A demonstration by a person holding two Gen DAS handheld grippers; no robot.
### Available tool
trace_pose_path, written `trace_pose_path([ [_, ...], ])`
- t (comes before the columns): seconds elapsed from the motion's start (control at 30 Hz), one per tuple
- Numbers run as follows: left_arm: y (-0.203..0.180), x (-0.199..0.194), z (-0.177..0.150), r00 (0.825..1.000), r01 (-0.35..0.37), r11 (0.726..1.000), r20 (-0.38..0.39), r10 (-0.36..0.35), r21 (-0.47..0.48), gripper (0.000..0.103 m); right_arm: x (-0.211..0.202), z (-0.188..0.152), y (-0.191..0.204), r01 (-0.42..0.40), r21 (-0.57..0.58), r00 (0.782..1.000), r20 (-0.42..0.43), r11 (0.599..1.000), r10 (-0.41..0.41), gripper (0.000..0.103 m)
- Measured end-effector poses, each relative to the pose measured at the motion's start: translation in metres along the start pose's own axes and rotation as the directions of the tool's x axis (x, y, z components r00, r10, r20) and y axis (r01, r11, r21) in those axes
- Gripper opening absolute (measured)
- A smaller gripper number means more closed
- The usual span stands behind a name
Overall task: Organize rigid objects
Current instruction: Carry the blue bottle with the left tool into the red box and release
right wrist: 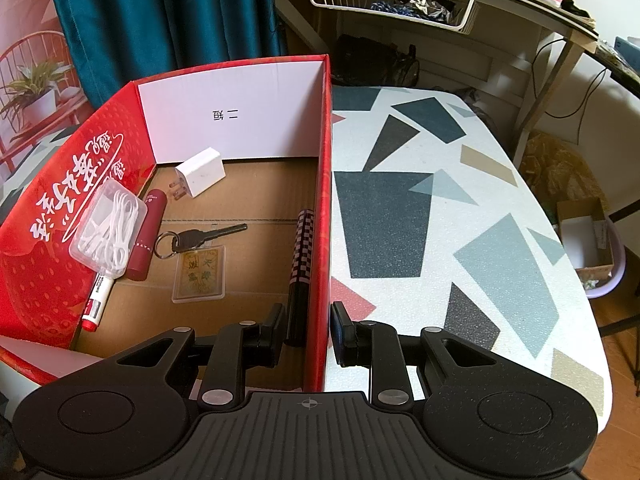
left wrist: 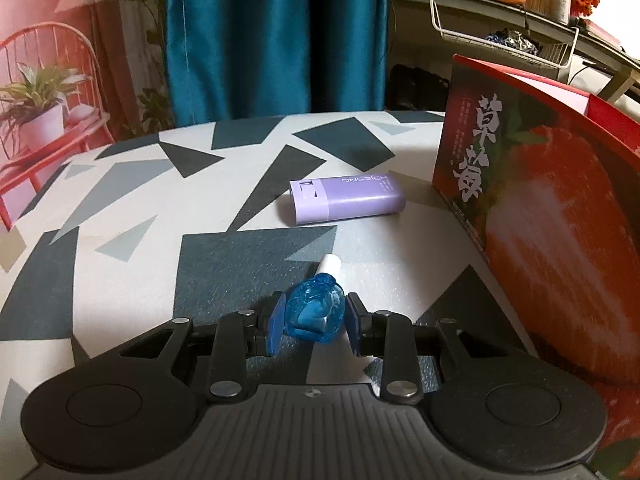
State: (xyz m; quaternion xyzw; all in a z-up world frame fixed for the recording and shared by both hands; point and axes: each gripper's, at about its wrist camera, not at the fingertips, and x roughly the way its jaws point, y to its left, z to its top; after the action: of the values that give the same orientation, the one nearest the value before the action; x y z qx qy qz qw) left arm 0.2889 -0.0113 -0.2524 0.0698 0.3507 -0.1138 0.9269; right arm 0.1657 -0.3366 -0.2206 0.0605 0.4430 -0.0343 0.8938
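Left claw point(left wrist: 314, 326) narrowly parted around blue bottle point(left wrist: 316, 314) lying on bench point(left wrist: 120, 200); pad contact uncertain. Right claw point(right wrist: 306, 334) partly open, straddling red box point(right wrist: 322, 200) wall; contact not discernible. Purple case point(left wrist: 346, 200) beyond bottle.

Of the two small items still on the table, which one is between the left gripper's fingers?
The blue bottle with the white cap, between the left gripper pads. The purple case lies farther away, untouched, near the red box.

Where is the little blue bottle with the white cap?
In the left wrist view, the small blue bottle lies on the patterned table between the left gripper fingers, nearer than the purple case.
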Motion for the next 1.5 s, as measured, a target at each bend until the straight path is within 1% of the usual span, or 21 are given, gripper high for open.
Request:
trace_pose_path([
  [0.13,0.000,-0.003,-0.004,1.000,-0.001,1.000,0.018,0.001,0.010,0.034,0.000,0.000,0.000,0.000,0.000,1.000,0.000,1.000,0.000,0.023],
  [0.23,0.001,-0.002,0.001,1.000,0.001,1.000,0.000,-0.001,-0.016,0.034,0.000,0.000,0.000,0.000,0.000,1.000,0.001,1.000,0.000,0.023],
  [0.3,0.001,-0.003,0.001,1.000,0.000,1.000,-0.006,0.000,-0.007,0.034,0.000,0.000,0.000,0.000,0.000,1.000,0.001,1.000,0.000,0.023],
  [0.43,0.004,-0.002,0.004,1.000,0.012,1.000,-0.020,-0.012,-0.027,0.033,0.000,0.000,0.000,0.000,0.001,1.000,0.001,1.000,0.000,0.023],
  [0.57,0.004,-0.006,0.005,0.999,0.029,0.999,-0.018,-0.029,-0.040,0.033,0.000,0.000,0.000,0.000,0.000,1.000,0.001,1.000,0.000,0.023],
  [0.67,0.005,-0.012,0.014,0.999,0.045,0.998,0.008,-0.044,-0.052,0.033,0.000,0.000,0.000,0.000,0.000,1.000,0.000,1.000,0.000,0.023],
  [0.77,0.004,-0.022,0.032,0.996,0.065,0.997,0.057,-0.063,-0.049,0.033,0.000,0.000,0.000,0.000,0.001,1.000,0.001,1.000,0.000,0.023],
  [0.87,-0.001,-0.036,0.053,0.988,0.108,0.993,0.118,-0.103,-0.038,0.033,0.000,0.000,0.000,0.000,0.001,1.000,0.001,1.000,0.000,0.023],
  [0.93,-0.008,-0.046,0.067,0.978,0.146,0.989,0.152,-0.143,-0.008,0.033,0.000,0.000,0.000,0.000,0.001,1.000,0.001,1.000,0.000,0.023],
  [1.0,-0.020,-0.055,0.081,0.967,0.184,0.982,0.173,-0.188,0.041,0.033,0.000,0.000,0.000,0.000,0.001,1.000,0.000,1.000,0.000,0.023],
  [1.1,-0.042,-0.066,0.097,0.945,0.246,0.962,0.189,-0.265,0.118,0.033,0.000,0.000,0.000,0.000,0.001,1.000,0.001,1.000,0.000,0.023],
  [1.2,-0.067,-0.071,0.107,0.924,0.304,0.932,0.177,-0.338,0.196,0.033,0.000,0.000,0.000,0.000,0.001,1.000,0.001,1.000,0.000,0.023],
  [1.27,-0.085,-0.069,0.112,0.912,0.345,0.907,0.142,-0.385,0.242,0.033,0.000,0.000,0.000,0.000,0.001,1.000,0.001,1.000,0.000,0.023],
  [1.33,-0.101,-0.062,0.113,0.912,0.357,0.890,0.100,-0.398,0.285,0.033,0.000,0.000,0.000,0.000,0.001,1.000,0.000,1.000,0.000,0.023],
  [1.4,-0.113,-0.054,0.108,0.922,0.338,0.882,0.071,-0.380,0.328,0.033,0.000,0.000,0.000,0.000,0.001,1.000,0.000,1.000,0.000,0.023],
  [1.5,-0.121,-0.038,0.104,0.938,0.303,0.879,0.046,-0.343,0.368,0.033,0.000,0.000,0.000,0.000,0.001,1.000,0.000,1.000,0.000,0.023],
])
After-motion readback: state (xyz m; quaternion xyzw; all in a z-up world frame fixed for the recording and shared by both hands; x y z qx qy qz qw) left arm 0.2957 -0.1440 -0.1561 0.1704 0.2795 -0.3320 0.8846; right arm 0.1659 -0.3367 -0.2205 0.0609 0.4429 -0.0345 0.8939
